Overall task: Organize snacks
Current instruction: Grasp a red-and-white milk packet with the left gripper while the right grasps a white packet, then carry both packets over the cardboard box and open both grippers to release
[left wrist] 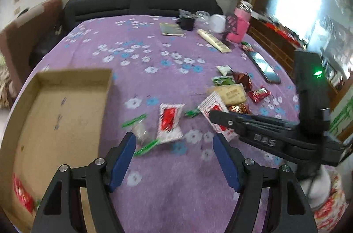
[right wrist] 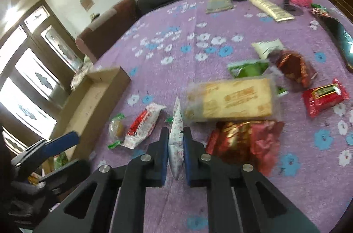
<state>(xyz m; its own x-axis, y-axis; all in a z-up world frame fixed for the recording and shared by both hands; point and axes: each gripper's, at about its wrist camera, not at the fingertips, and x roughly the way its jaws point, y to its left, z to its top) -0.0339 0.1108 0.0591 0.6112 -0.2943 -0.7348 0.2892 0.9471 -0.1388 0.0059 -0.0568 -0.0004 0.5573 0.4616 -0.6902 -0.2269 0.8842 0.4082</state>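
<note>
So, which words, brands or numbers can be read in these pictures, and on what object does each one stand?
"DAS": raised letters on the black body of the right gripper, seen from the left wrist.
Tan biscuit pack: orange label with print, too blurred to read.
Red snack packet: dark label, too small to read.
Cream tube: print unreadable.
White-and-red packet: blurred.

Purple flowered tablecloth [left wrist: 154,45], cardboard tray [left wrist: 66,105], scattered snack packets [right wrist: 229,100], phone [left wrist: 263,66]

A dark sofa [left wrist: 141,6] runs behind the purple flowered cloth [left wrist: 136,39], with a pink container [left wrist: 239,23], a cream tube [left wrist: 213,40] and a phone [left wrist: 263,66] on the cloth near it.
</note>
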